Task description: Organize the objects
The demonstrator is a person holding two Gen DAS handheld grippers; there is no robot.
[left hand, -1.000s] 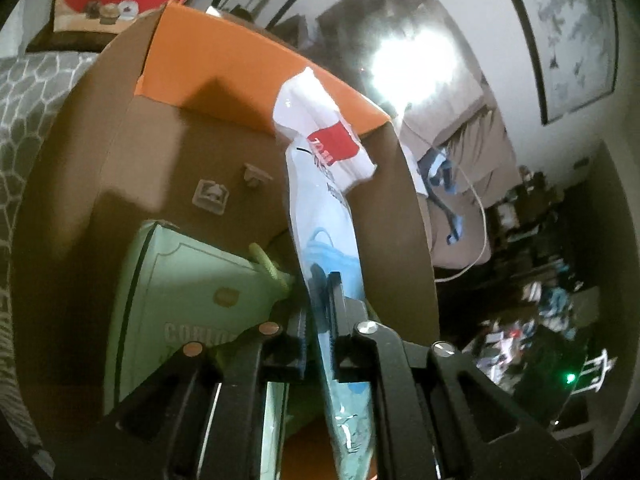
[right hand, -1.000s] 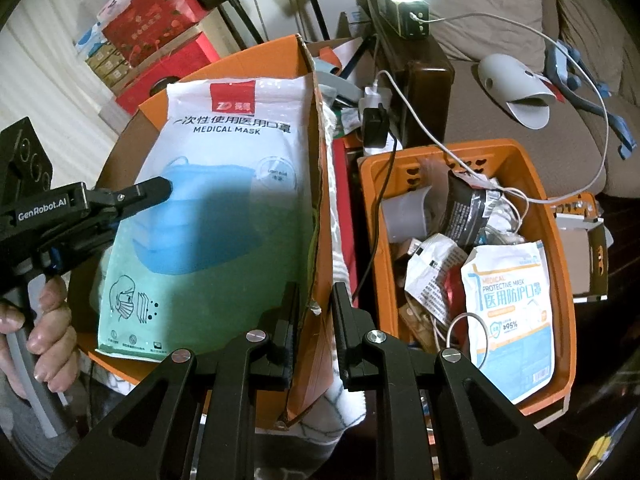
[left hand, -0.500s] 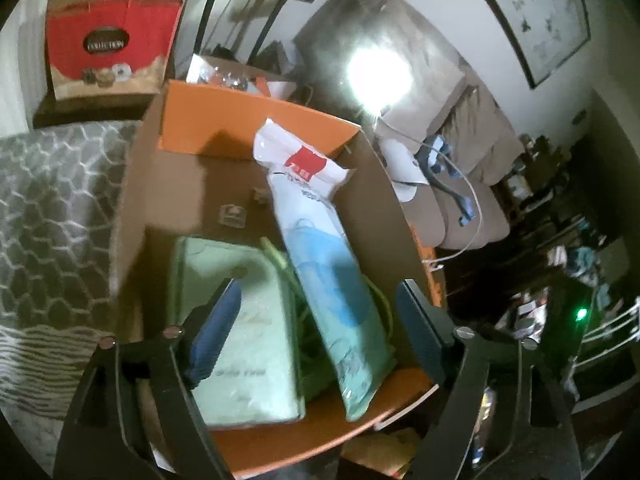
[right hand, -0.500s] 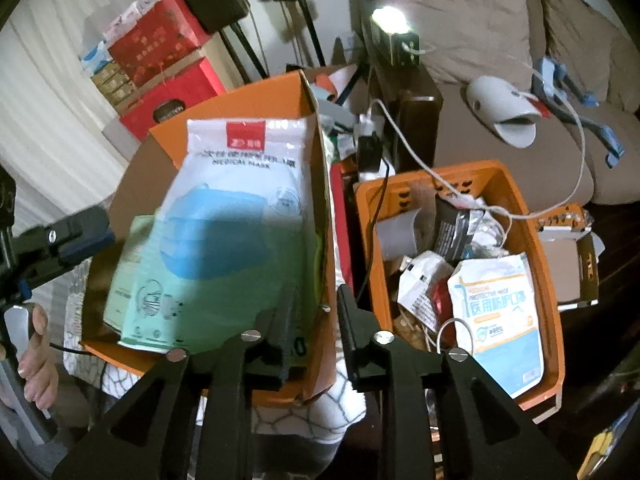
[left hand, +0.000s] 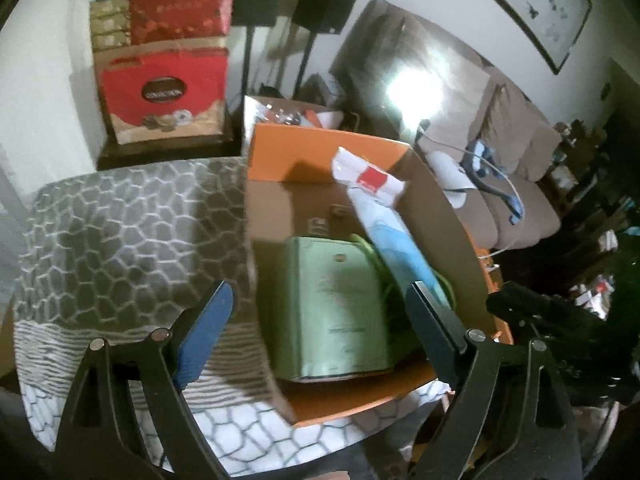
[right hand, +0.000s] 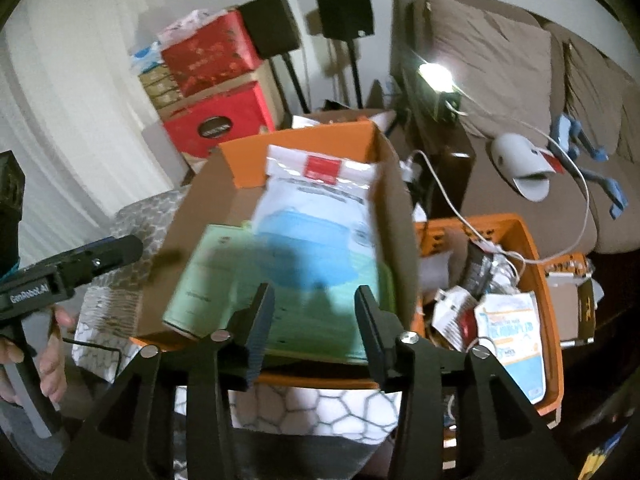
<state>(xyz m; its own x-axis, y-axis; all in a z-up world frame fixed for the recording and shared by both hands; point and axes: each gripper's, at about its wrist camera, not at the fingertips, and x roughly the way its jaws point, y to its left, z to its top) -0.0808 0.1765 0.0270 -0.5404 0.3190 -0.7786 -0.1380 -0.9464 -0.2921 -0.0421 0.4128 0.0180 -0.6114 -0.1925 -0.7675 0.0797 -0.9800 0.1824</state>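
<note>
Landmark: cardboard box (right hand: 400,240), orange flaps, sitting on a grey patterned cushion (left hand: 120,232).

Sofa (right hand: 500,92) is behind and right of the box. Red cartons (left hand: 160,92) are stacked behind it to the left. Orange crate (right hand: 532,248) is just beside the box's right wall, full of loose packets.

Inside the box: green box (left hand: 332,300) lies flat on the floor, mask pack (right hand: 316,232) leans tilted against the right wall, partly over the green box, top edge poking above the rim.

My left claw (left hand: 320,328) has just been opening; jaws are spread wide, nothing between them, above the box's near-left corner. My right claw (right hand: 316,320) has just been opening too; jaws are apart, empty, off the pack, above the box's near edge. Frames are motion-blurred.
</note>
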